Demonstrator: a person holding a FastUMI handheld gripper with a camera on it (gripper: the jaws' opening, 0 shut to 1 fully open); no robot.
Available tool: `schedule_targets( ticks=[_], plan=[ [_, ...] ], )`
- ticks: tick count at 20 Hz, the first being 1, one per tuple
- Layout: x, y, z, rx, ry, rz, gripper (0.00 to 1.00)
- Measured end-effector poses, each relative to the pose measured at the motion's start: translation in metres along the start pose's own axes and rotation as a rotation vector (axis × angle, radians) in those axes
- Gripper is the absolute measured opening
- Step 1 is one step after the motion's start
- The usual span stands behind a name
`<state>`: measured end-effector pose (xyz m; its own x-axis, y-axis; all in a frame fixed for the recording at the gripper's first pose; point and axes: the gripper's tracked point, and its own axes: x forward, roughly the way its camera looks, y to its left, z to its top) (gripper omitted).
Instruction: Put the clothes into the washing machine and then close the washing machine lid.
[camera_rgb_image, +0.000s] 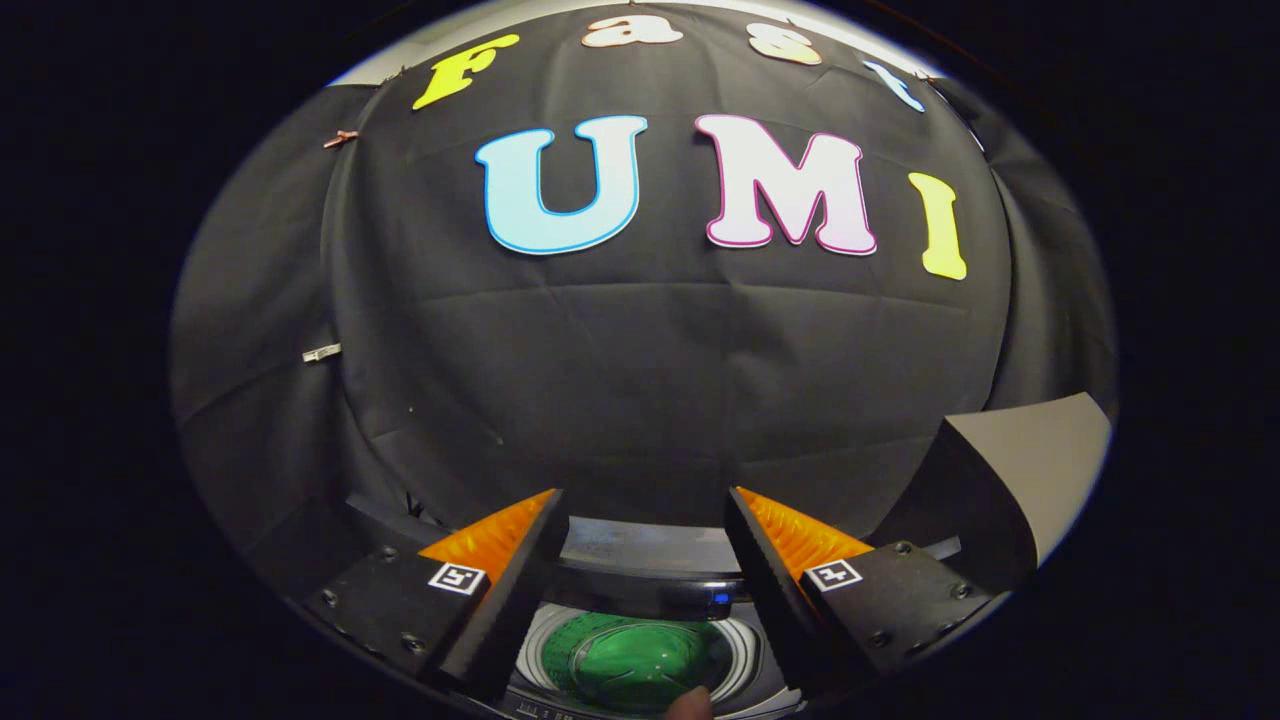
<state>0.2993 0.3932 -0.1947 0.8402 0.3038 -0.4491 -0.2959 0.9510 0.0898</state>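
My gripper (645, 500) is open, its two fingers spread wide with nothing between them. Below and between the fingers lies the top of the washing machine (640, 560), seen from above. Its lid (640, 655) is a round transparent window in a pale ring, and it looks lowered over the drum. Something green shows through the window; I cannot tell what it is. A fingertip (690, 703) of a person rests at the near rim of the lid. The gripper hangs above the machine and touches nothing.
The booth's black cloth wall (640, 380) rises right behind the machine. A grey panel (1030, 470) stands to the right of the right finger. A dark ledge (380, 520) runs behind the machine to the left.
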Motion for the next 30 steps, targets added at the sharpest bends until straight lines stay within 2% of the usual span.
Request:
schedule_targets(
  ticks=[2,5,10,14,21,30],
  plan=[
    [-0.009,0.005,-0.019,0.014,0.029,0.027,1.00],
    [-0.019,0.011,-0.071,0.015,0.129,0.060,1.00],
    [-0.032,0.016,-0.101,0.048,0.097,0.075,1.00],
    [-0.041,0.016,-0.076,0.013,-0.003,0.070,1.00],
    [-0.114,0.027,-0.015,0.010,-0.169,0.072,1.00],
    [-0.209,-0.004,0.033,0.001,-0.284,0.043,0.99]
  ],
)
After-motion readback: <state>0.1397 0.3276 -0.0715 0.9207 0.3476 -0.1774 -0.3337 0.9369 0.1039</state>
